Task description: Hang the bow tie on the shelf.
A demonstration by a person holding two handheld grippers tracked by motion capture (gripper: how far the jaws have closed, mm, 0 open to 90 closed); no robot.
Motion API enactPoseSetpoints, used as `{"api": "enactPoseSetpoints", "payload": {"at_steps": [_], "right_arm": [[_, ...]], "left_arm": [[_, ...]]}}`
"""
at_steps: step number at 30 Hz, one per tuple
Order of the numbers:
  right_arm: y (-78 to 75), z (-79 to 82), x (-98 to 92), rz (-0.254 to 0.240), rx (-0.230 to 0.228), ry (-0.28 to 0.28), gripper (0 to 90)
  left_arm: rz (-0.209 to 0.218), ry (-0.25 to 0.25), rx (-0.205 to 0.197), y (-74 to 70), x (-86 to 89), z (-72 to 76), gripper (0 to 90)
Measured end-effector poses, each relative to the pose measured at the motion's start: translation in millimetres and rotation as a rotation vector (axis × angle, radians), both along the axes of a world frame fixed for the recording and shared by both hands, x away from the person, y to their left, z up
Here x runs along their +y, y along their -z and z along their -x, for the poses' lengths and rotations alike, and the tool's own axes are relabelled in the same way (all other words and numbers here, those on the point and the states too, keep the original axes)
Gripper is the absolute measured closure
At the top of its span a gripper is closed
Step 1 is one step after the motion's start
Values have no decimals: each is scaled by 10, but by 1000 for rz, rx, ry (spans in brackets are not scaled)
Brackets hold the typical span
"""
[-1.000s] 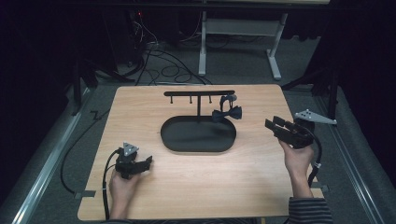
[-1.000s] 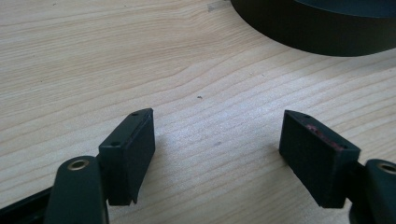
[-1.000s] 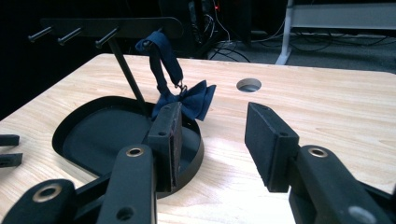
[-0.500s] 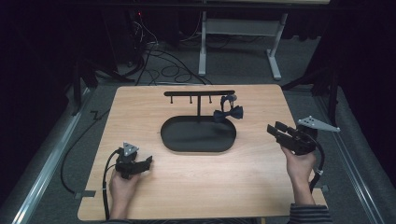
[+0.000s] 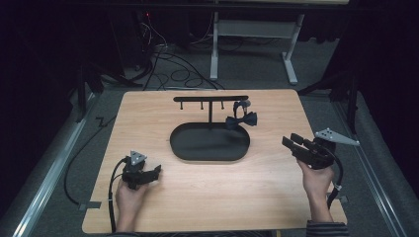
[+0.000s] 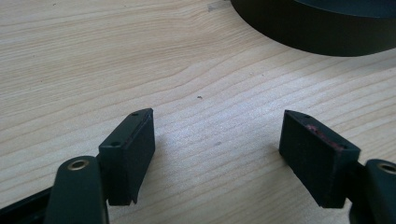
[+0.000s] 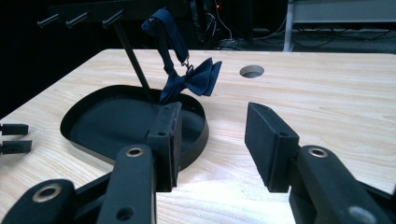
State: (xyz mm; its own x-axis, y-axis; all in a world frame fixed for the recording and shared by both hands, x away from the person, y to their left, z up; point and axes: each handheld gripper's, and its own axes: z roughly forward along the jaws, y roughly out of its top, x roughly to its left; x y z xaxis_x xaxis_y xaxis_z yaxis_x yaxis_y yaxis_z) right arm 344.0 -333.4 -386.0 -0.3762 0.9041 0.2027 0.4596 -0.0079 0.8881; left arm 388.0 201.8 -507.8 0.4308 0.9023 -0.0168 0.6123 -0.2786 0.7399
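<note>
- The dark blue bow tie (image 5: 241, 120) hangs by its strap from the right end of the black hanger bar (image 5: 210, 98), its bow dangling just above the right rear rim of the tray; in the right gripper view it hangs tilted, strap looped over a peg
- The bar stands on a thin upright post (image 5: 211, 112) that rises from the rear of the black oval tray (image 5: 180, 148), and three small pegs hang under the bar to the left of the tie
- The tray lies near the middle of the wooden surface (image 5: 197, 197), and nothing lies in the part of it that can be seen
- The right tool (image 5: 291, 141) is held in a hand at the right edge of the surface, well apart from the tie and pointing toward the tray; its jaws are spread with nothing between them
- The left tool (image 5: 157, 170) rests low at the front left of the surface, in a hand, near the tray's front left rim; its jaws are spread wide over bare wood, pinching nothing
- A round hole (image 7: 251, 71) in the surface shows beyond the tie in the right gripper view
</note>
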Motion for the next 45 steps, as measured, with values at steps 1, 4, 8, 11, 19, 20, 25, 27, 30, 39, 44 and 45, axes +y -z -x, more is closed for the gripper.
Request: {"api": "enactPoseSetpoints", "payload": {"at_steps": [1,4,8,11,19,20,25,27,30,39,44,45], "right_arm": [[8,5,2,-1,2,1,579],[29,14,4,-3,4,-2,579],[49,28,15,-8,9,-4,579],[64,34,24,-8,7,-9,579],[106,52,52,-15,15,-16,579],[113,54,54,-15,17,-17,579],[146,61,69,-18,21,-22,578],[161,64,76,-21,25,-24,578],[187,63,87,-22,31,-29,578],[259,61,120,-27,46,-38,577],[302,61,137,-33,58,-41,577],[312,59,139,-32,59,-42,577]], "left_arm": [[1,1,1,0,0,0,273],[1,0,-1,1,0,0,273],[0,0,0,0,0,0,273],[1,1,1,0,0,0,273],[1,0,-1,1,0,0,273],[0,0,0,0,0,0,273],[1,1,-1,1,-1,1,273],[1,1,-1,1,-1,1,273],[1,1,-1,1,-1,1,273],[1,1,-1,1,-1,1,273],[1,1,-1,1,-1,1,273],[1,1,-2,1,-1,1,273]]}}
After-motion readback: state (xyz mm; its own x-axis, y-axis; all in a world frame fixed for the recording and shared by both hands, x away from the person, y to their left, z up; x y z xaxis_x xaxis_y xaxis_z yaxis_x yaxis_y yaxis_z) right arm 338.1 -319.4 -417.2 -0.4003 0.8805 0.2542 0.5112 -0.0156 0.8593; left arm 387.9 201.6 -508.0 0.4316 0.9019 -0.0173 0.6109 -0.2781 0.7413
